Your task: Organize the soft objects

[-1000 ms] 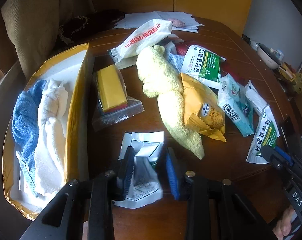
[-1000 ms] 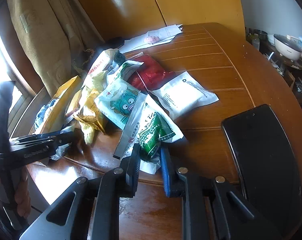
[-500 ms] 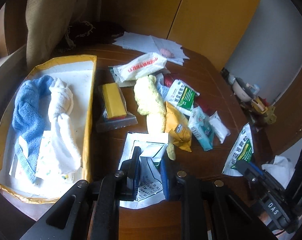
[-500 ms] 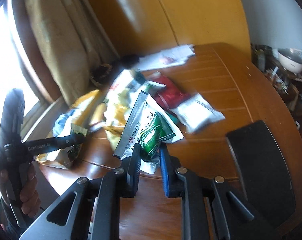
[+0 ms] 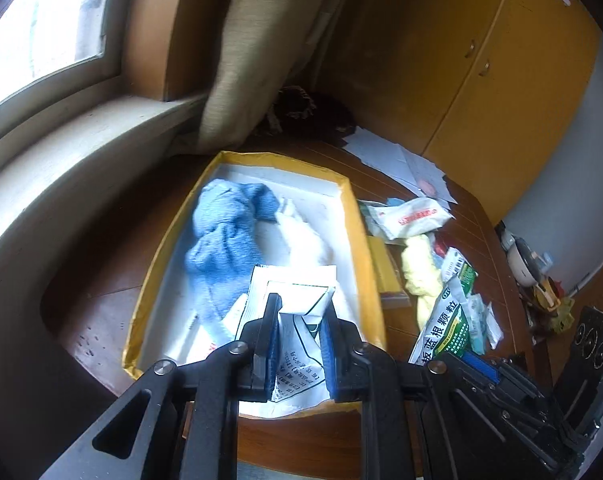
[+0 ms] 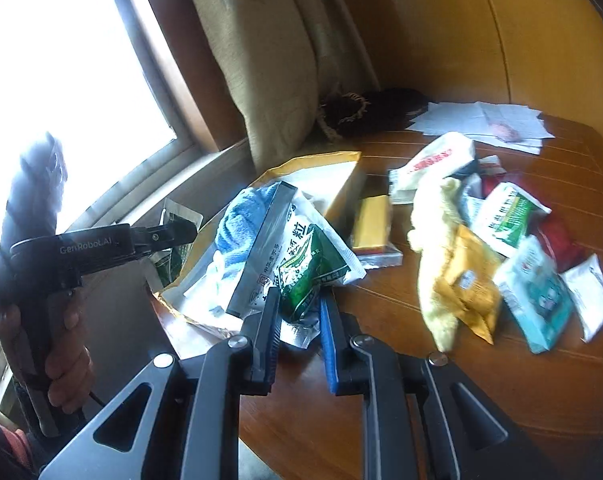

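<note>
My left gripper is shut on a white printed packet, held above the yellow-rimmed white box. A blue towel and a white towel lie in that box. My right gripper is shut on a green-and-white packet, lifted off the table near the box's corner. A pale yellow towel lies on the table among several packets. In the right wrist view the left gripper shows at the left, gripped by a hand.
A yellow bar in a clear zip bag lies beside the box. Several snack and medicine packets cover the table's right half, with papers at the back. A curtain and window sill stand behind the box.
Both grippers have risen with their packets and swung left. The left one now hangs over the box; the right one has come from the table's near right to the box's corner.
</note>
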A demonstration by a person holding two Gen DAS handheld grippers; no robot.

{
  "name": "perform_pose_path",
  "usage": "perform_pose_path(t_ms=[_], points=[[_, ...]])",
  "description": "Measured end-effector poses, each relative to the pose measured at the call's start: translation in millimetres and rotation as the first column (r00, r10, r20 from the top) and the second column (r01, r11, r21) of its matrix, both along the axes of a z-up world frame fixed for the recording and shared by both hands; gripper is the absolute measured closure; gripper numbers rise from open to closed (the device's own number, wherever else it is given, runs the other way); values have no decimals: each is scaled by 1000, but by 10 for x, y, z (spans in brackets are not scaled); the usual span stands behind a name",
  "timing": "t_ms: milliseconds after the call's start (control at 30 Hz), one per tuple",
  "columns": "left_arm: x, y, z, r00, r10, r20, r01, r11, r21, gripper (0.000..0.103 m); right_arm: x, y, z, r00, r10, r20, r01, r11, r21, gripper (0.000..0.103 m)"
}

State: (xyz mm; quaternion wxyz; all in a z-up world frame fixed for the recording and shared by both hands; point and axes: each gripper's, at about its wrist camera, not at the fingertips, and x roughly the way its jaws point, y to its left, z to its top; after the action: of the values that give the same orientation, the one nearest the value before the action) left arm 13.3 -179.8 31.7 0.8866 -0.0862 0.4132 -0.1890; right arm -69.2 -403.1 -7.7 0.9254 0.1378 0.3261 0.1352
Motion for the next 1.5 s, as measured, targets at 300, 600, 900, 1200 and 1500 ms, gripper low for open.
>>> perform_pose_path(t_ms=[300,600,900,1200,1500], points=[[289,164,-283,997,57,-52,-56,998,22,85,742,360,-32,993,108,-51,-110,993,-36,85],[474,85,-544,992,93,-87,-82,989,121,83,982,589,-317,986,125,-106,-137,984,-117,83],[322,132,-369,993,110,-43,-108,993,43,38,778,377,-103,995,91,-42,-92,996,-14,50],[-18,-282,-38,998,-37,42,39,998,-57,32,321,-206,5,1000,-12,-3,12,997,81,38],[-248,-1059,-37,973,-229,-5,228,972,-53,30,18,-1138,-6,974,-225,-28,225,974,-6,27]])
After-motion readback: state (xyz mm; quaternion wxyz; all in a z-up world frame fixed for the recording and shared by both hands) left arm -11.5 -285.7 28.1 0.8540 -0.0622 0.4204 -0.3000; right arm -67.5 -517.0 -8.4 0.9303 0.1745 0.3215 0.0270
